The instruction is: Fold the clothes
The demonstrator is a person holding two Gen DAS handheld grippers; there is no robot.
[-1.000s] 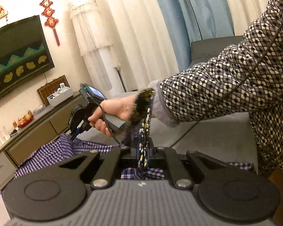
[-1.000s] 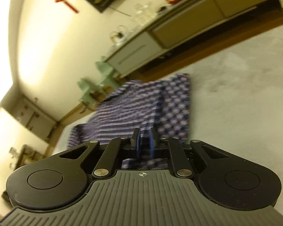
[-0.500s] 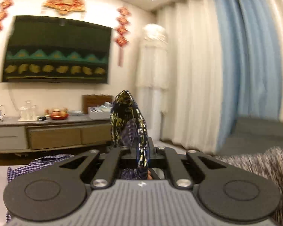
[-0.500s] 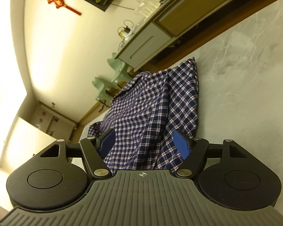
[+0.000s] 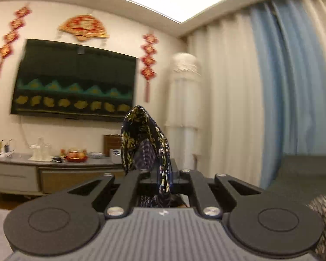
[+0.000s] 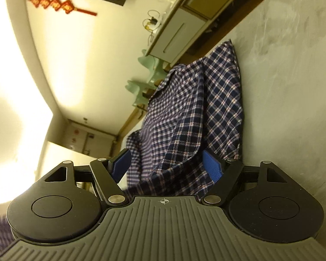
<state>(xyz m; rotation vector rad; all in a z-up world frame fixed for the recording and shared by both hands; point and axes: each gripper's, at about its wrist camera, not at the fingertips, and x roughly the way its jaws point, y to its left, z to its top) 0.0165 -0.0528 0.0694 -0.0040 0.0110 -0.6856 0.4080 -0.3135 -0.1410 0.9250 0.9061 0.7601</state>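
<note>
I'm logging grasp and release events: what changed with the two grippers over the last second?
The right gripper let go: its blue pads, together a second ago, now stand wide apart over the plaid shirt on the grey surface. The left gripper tilted up toward the wall. It stays clamped on the floral cloth.

A grey, faintly mottled counter [image 6: 293, 91] carries a navy plaid shirt [image 6: 197, 117], which lies crumpled and partly bunched on it, one edge reaching toward the counter's far side.
</note>
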